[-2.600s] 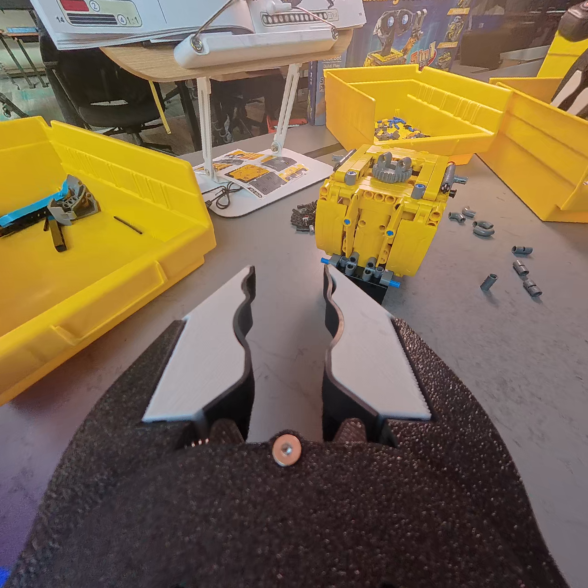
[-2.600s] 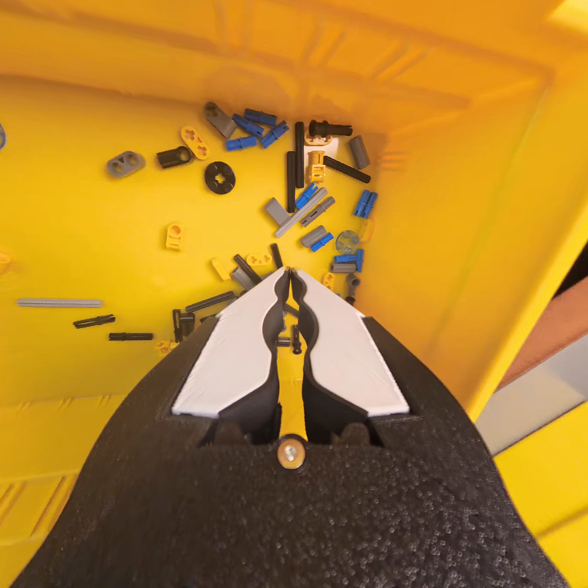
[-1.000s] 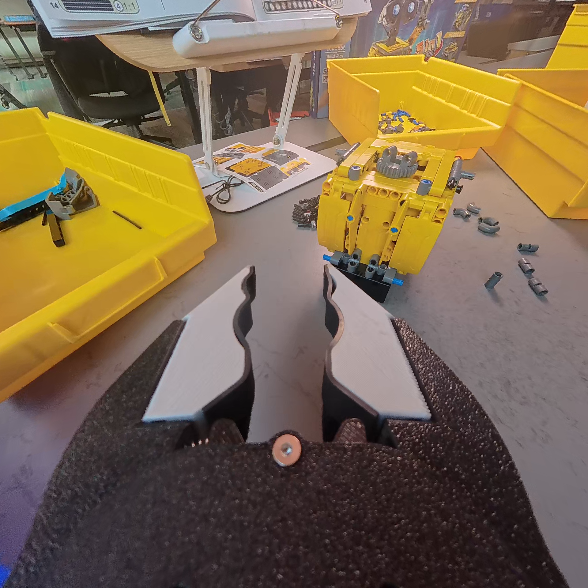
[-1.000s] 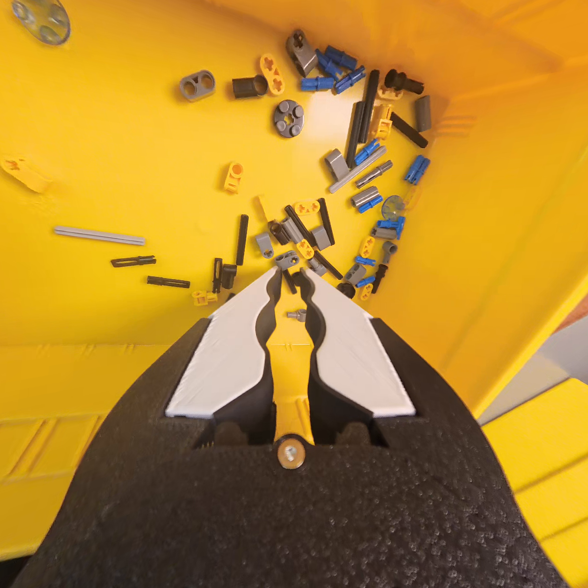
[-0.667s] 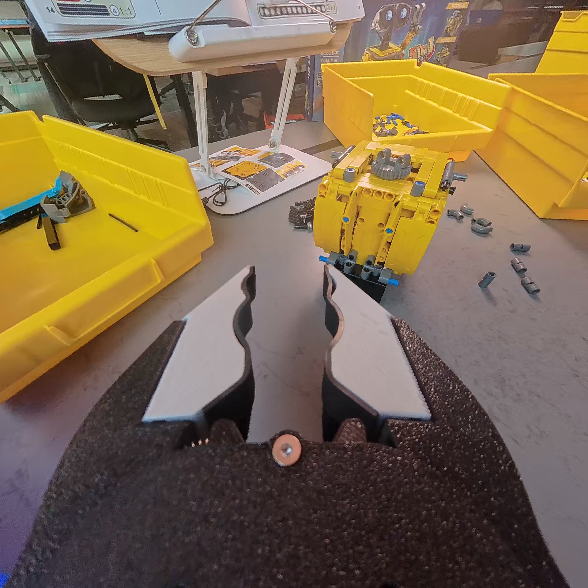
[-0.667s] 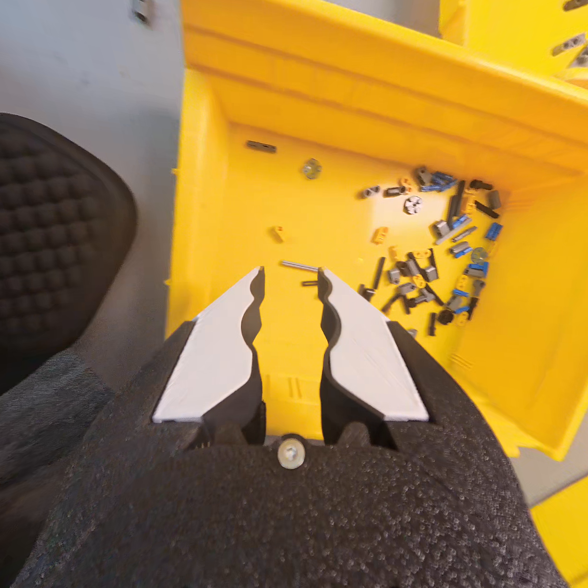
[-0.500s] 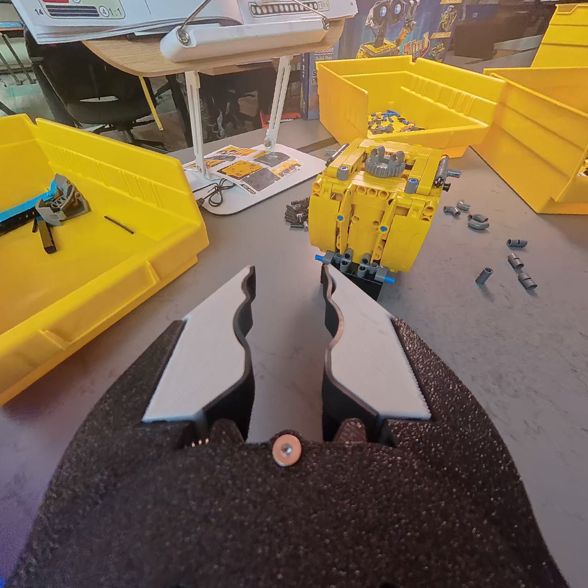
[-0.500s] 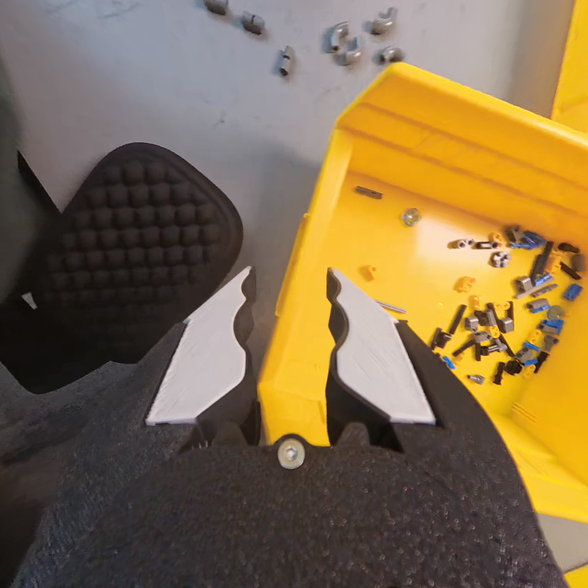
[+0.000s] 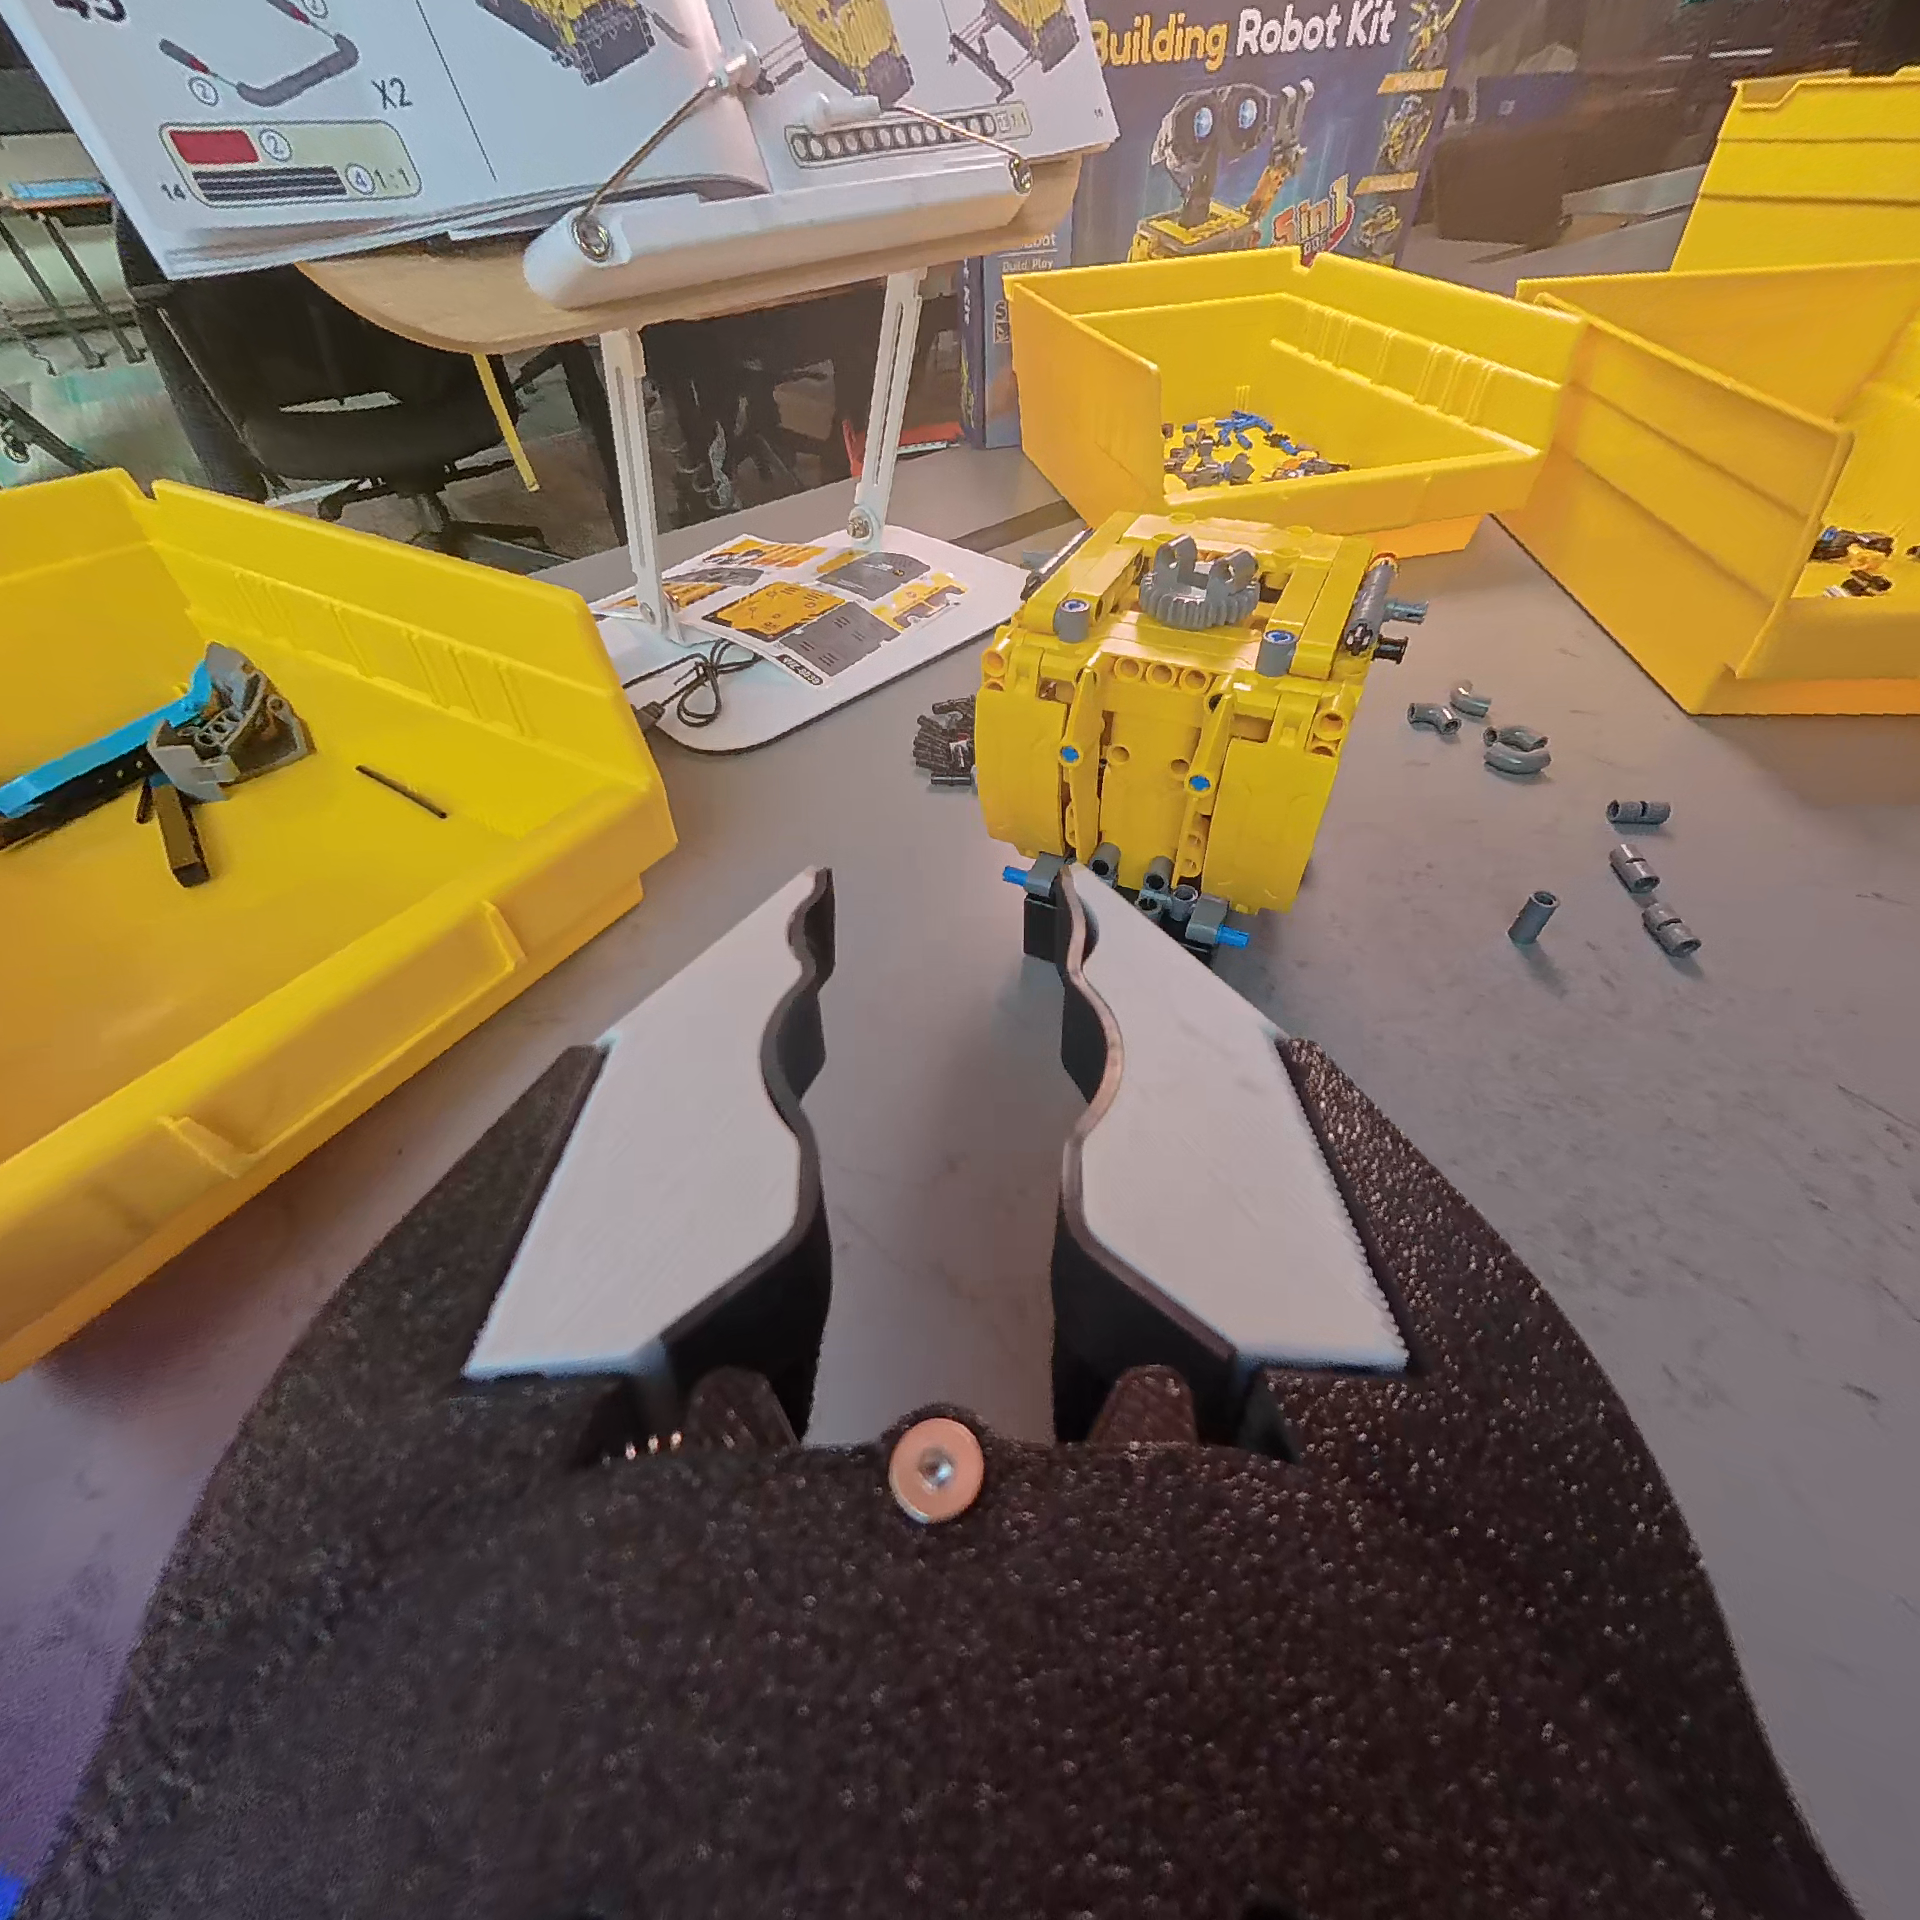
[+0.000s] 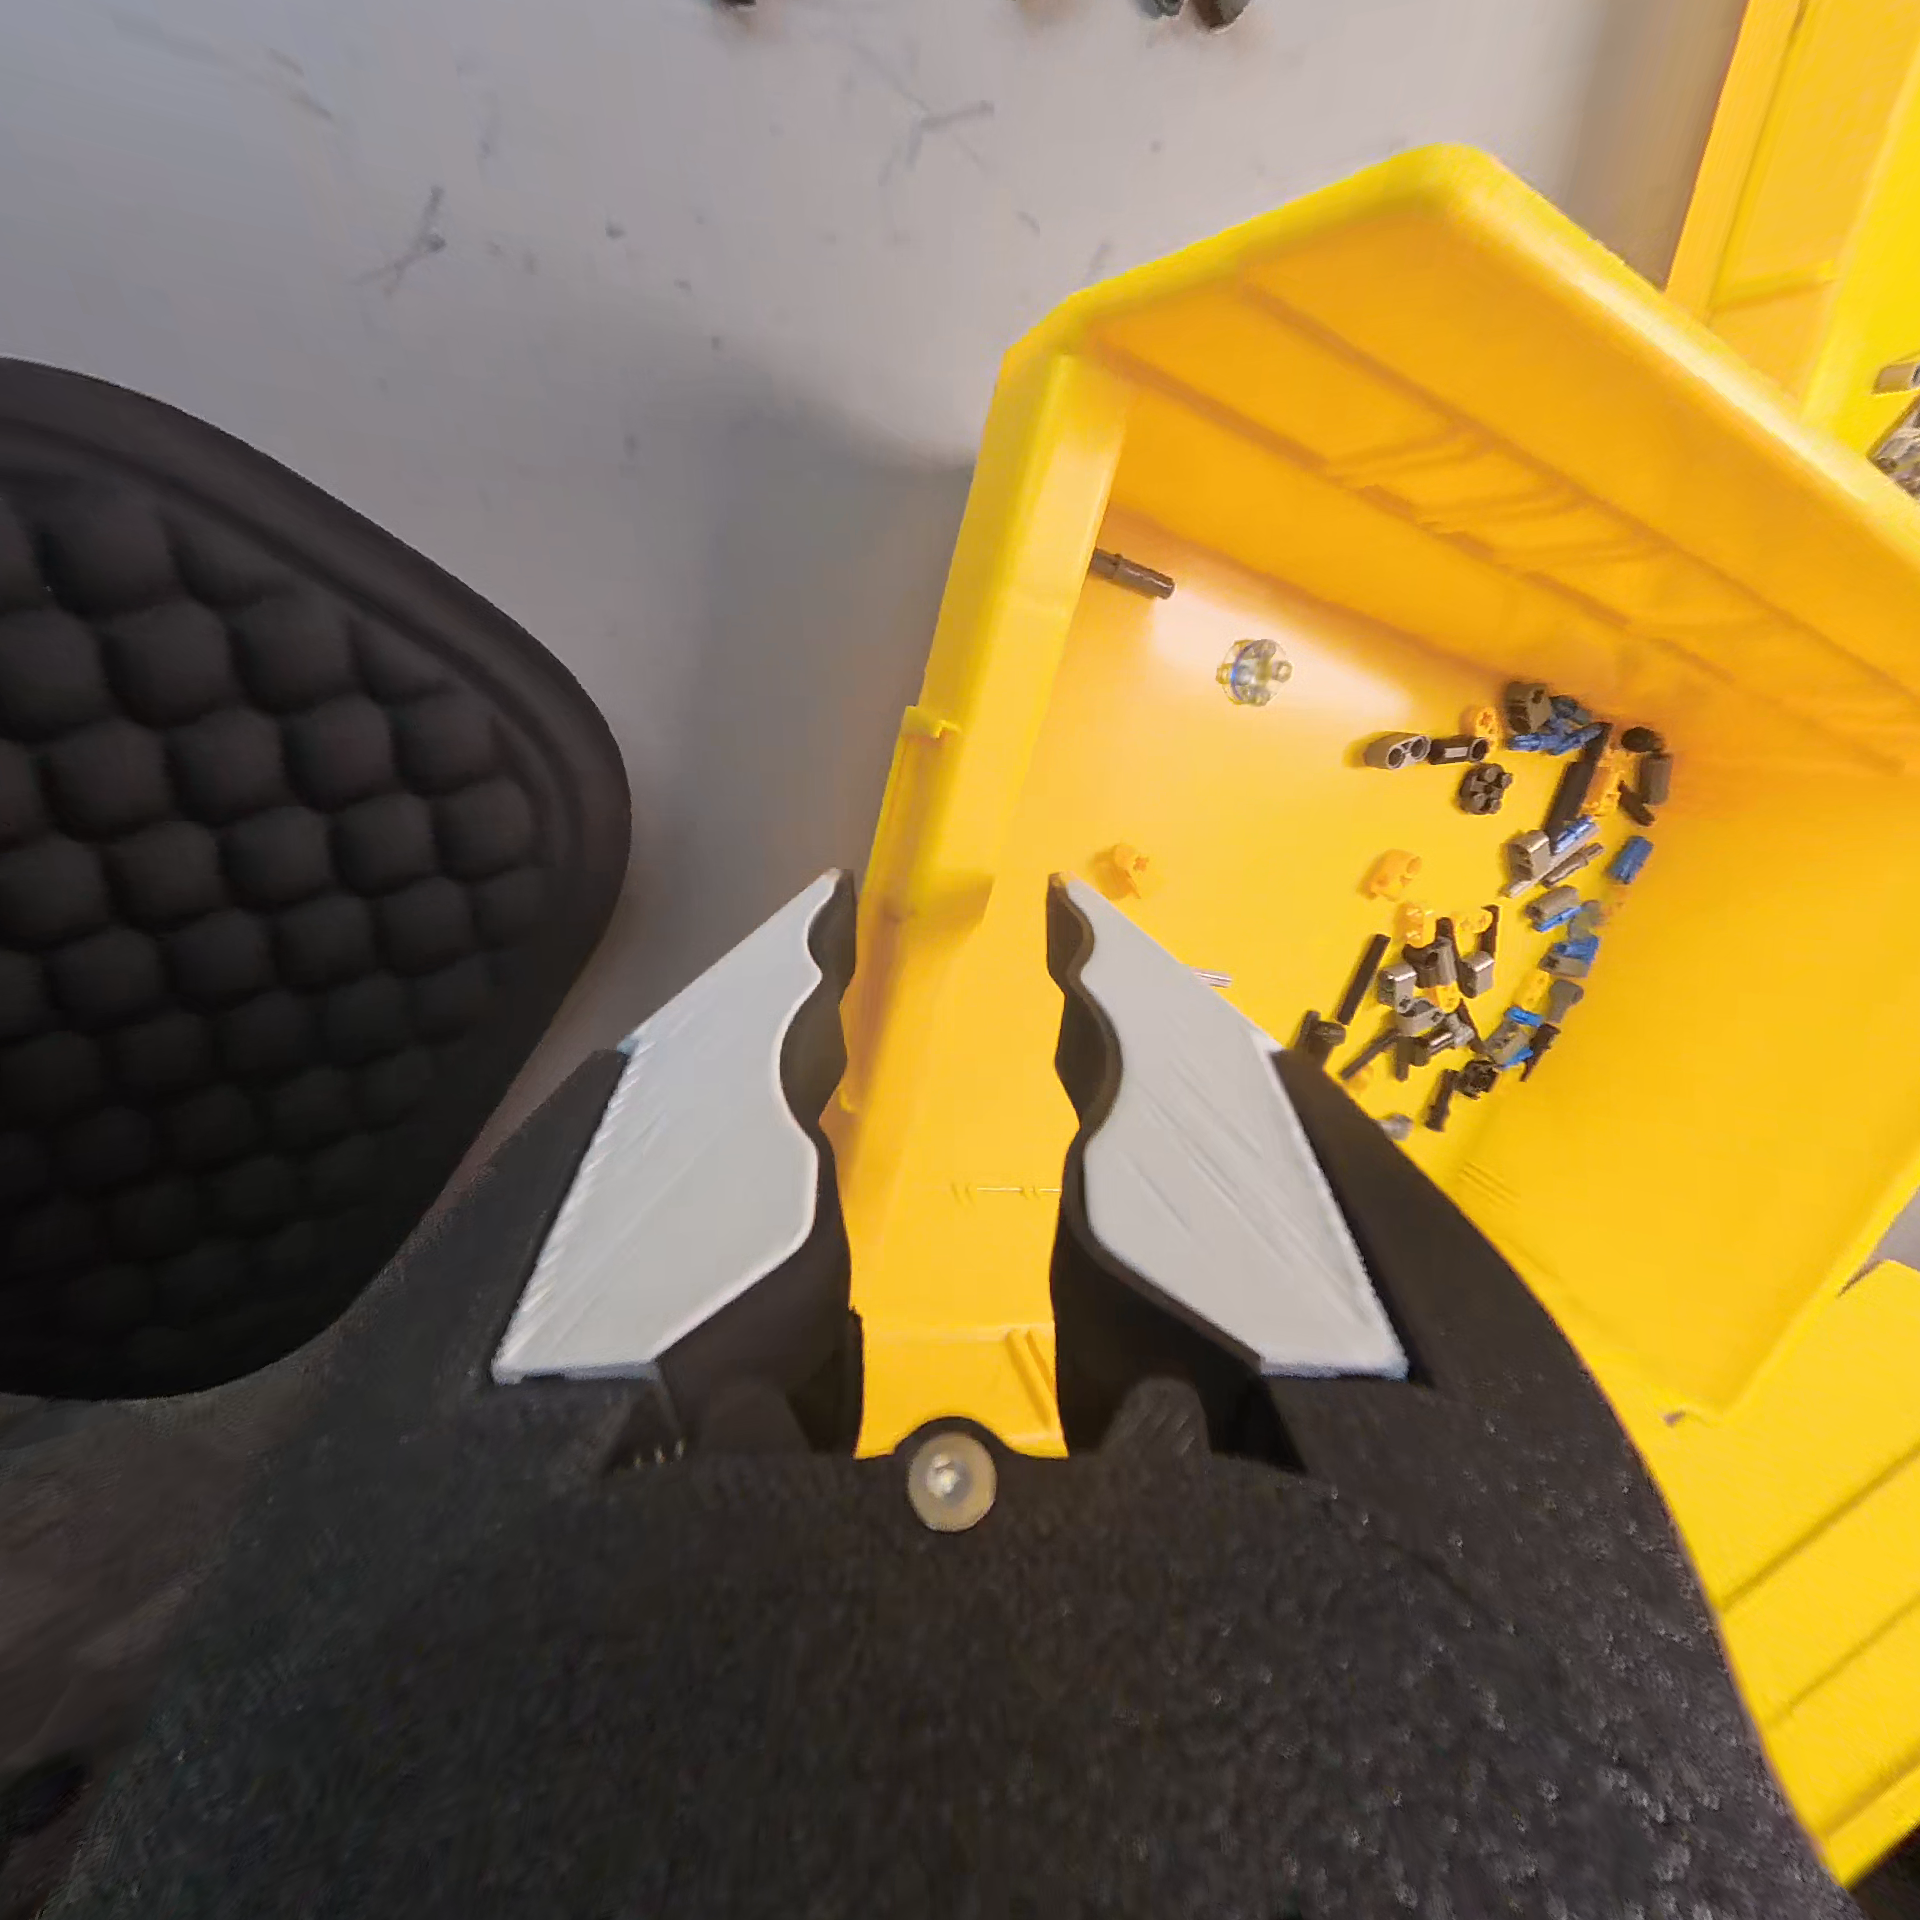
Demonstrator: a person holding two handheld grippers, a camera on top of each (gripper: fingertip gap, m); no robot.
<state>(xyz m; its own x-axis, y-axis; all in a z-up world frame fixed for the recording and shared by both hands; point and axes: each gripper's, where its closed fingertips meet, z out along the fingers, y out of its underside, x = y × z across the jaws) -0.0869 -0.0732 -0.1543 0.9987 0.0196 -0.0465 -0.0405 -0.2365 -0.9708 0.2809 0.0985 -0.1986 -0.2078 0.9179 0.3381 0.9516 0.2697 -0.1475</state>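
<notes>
My left gripper (image 9: 943, 906) is open and empty, low over the grey table. Its right fingertip is close to the front base of a yellow brick-built block model (image 9: 1162, 740) with a grey gear on top. My right gripper (image 10: 948, 909) is open and empty, held above the left wall of a yellow bin (image 10: 997, 748). That bin holds several small black, grey, blue and yellow building pieces (image 10: 1496, 945) heaped toward its right side.
A yellow bin (image 9: 436, 914) with a blue and grey part stands at left. An instruction booklet on a white stand (image 9: 644, 135) is behind. More yellow bins (image 9: 1382, 343) are at back right. Loose grey connectors (image 9: 1631, 862) lie on the table. A black cushioned seat (image 10: 260, 852) is left of the right gripper. Tip to tip, the grippers are about 40 cm apart.
My right gripper opened and pulled up and left out of the parts bin, now over its left wall. My left gripper drifted slightly closer to the yellow model, still open.
</notes>
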